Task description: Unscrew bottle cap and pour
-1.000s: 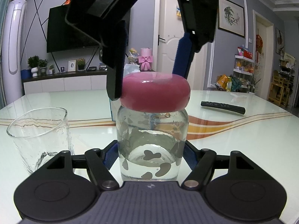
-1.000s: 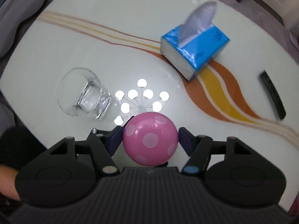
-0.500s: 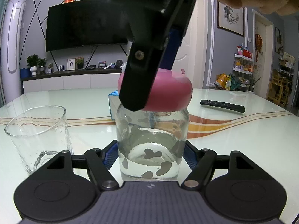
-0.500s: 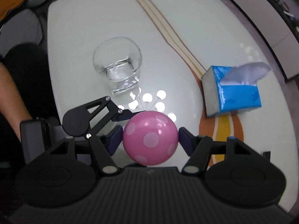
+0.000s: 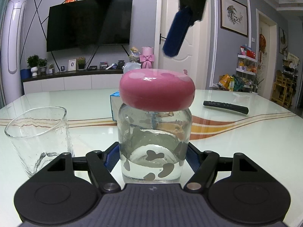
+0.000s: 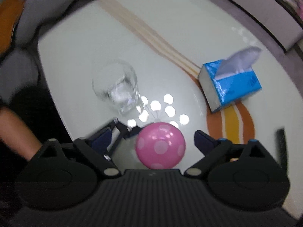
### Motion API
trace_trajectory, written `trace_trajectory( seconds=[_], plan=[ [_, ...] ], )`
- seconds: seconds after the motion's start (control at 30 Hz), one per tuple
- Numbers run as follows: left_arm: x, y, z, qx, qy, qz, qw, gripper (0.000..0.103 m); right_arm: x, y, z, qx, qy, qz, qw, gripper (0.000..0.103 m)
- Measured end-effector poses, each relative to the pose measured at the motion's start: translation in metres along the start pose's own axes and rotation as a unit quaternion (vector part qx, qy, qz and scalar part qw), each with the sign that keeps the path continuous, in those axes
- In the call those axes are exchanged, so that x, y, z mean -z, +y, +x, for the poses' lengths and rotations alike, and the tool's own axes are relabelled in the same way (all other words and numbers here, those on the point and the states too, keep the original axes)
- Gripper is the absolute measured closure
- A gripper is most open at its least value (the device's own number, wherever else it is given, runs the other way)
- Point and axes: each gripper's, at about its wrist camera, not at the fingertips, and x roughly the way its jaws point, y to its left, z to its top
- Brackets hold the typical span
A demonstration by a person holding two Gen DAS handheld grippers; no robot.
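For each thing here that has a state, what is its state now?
Bottle: upright on the table, partly filled with clear liquid.
Cap: on the bottle, slightly tilted.
Glass: upright, nearly empty.
Left gripper: shut on the bottle.
Right gripper: jaws opening, pads clear of the cap.
Tissue box: open, one tissue sticking out.

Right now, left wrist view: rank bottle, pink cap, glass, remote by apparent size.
1. bottle
2. glass, close to the bottle, so unsure
3. pink cap
4. remote, farther back, so probably understated
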Motion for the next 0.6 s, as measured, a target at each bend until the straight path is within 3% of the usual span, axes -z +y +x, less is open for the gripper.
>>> trace_trajectory(
  seconds=[0.1,0.2,0.37,0.6],
  plan=[
    [0.000,0.000,0.000,0.000,0.000,0.000,1.0000,0.029,0.005,-0.007,-0.006,-0.005,-0.009,0.104,0.994,0.005],
    [0.000,-0.001,0.000,-0.001,0.000,0.001,1.0000,0.029,0.010,-0.015,-0.004,0.011,-0.005,0.213,0.977,0.006],
    [0.000,-0.001,0.001,-0.001,0.000,0.001,1.0000,0.029,0.013,-0.010,0.003,0.042,0.002,0.252,0.967,0.006],
    [0.000,-0.001,0.001,-0.002,0.000,0.002,1.0000,0.029,0.011,-0.006,0.014,0.055,0.017,0.250,0.967,0.014]
  ],
)
